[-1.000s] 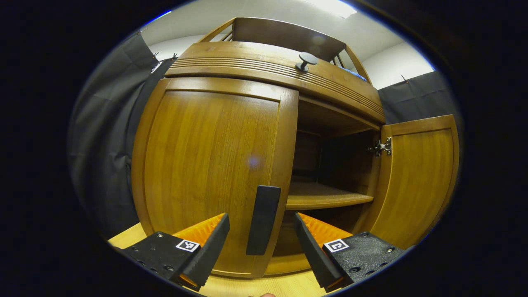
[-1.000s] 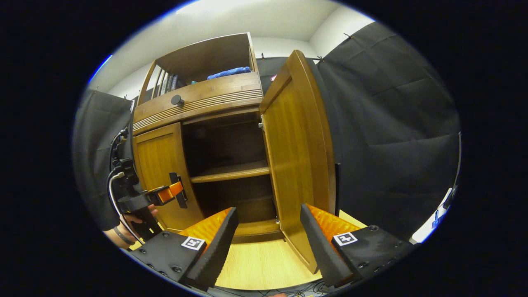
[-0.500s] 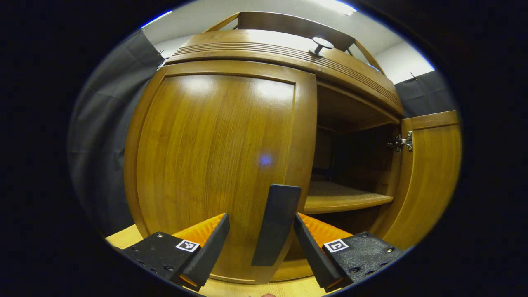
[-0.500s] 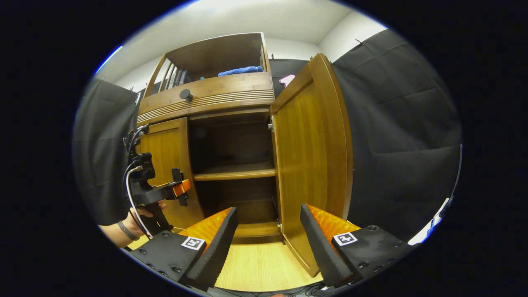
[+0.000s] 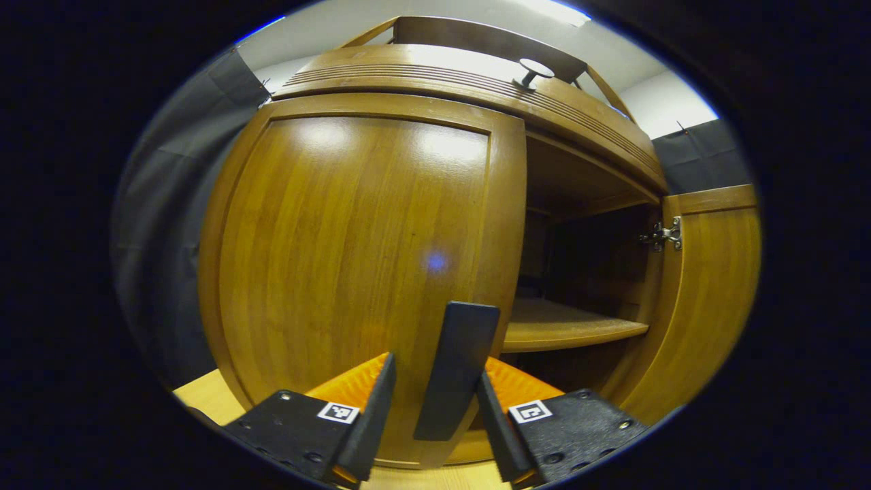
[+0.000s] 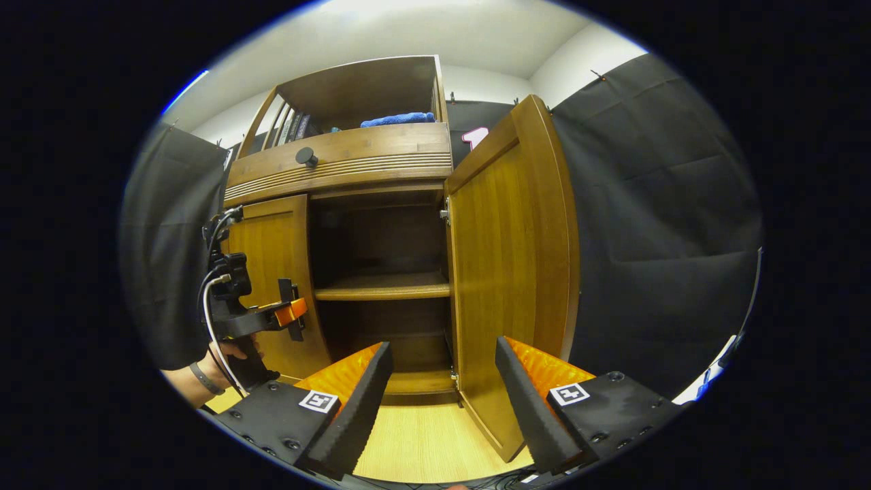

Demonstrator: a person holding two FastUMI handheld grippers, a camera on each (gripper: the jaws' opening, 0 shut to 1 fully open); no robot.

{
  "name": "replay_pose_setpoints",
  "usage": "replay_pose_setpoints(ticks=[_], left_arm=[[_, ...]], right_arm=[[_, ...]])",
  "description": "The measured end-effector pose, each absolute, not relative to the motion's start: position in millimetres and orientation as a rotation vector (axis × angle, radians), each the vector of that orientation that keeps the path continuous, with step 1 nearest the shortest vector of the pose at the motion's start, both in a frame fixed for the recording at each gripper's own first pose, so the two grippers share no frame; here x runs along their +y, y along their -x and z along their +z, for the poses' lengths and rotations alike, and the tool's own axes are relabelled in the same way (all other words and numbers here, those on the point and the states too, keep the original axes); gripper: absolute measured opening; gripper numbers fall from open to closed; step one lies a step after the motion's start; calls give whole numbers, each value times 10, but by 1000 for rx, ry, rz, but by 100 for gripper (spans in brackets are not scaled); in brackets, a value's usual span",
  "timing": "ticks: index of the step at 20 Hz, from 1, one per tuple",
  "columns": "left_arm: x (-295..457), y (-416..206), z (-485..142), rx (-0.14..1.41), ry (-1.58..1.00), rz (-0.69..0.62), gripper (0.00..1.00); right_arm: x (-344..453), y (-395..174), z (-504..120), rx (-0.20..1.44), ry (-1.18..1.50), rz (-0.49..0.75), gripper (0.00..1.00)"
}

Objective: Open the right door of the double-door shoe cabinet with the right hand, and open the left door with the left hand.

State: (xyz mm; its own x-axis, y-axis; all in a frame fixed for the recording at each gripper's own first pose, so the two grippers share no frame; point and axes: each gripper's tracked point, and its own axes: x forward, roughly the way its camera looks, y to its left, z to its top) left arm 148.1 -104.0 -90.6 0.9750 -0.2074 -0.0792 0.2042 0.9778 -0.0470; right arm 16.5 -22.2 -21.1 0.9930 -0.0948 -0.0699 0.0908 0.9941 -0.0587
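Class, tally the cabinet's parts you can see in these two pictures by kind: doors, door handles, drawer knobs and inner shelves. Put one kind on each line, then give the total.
Doors: 2 (left door shut, right door open)
Door handles: 1 (black handle on the left door)
Drawer knobs: 1 (round knob)
Inner shelves: 1 (shelf)
Total: 5

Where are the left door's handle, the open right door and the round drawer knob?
left door's handle (image 5: 454, 371): left gripper view, middle of the black bar.
open right door (image 6: 507, 272): right gripper view, its inner wooden panel.
drawer knob (image 6: 305, 156): right gripper view, its round black head.
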Motion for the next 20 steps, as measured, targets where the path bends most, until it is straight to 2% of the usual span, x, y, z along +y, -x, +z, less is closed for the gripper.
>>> replay_pose_setpoints(ticks=[3, 4, 8, 11, 20], left_arm=[[-1021, -1478, -923, 77, -18, -195, 36], [-1028, -1471, -921, 77, -29, -194, 29], [-1026, -1416, -908, 103, -34, -197, 27], [-989, -1308, -858, 105, -60, -171, 27], [-710, -597, -714, 133, -97, -213, 26]], right_arm=[[-206, -149, -207, 70, 64, -89, 95], [-217, -163, -206, 71, 72, -93, 98], [-226, -166, -196, 69, 94, -96, 100], [-220, -169, -208, 69, 92, -88, 97], [-168, -221, -220, 74, 76, -52, 98]])
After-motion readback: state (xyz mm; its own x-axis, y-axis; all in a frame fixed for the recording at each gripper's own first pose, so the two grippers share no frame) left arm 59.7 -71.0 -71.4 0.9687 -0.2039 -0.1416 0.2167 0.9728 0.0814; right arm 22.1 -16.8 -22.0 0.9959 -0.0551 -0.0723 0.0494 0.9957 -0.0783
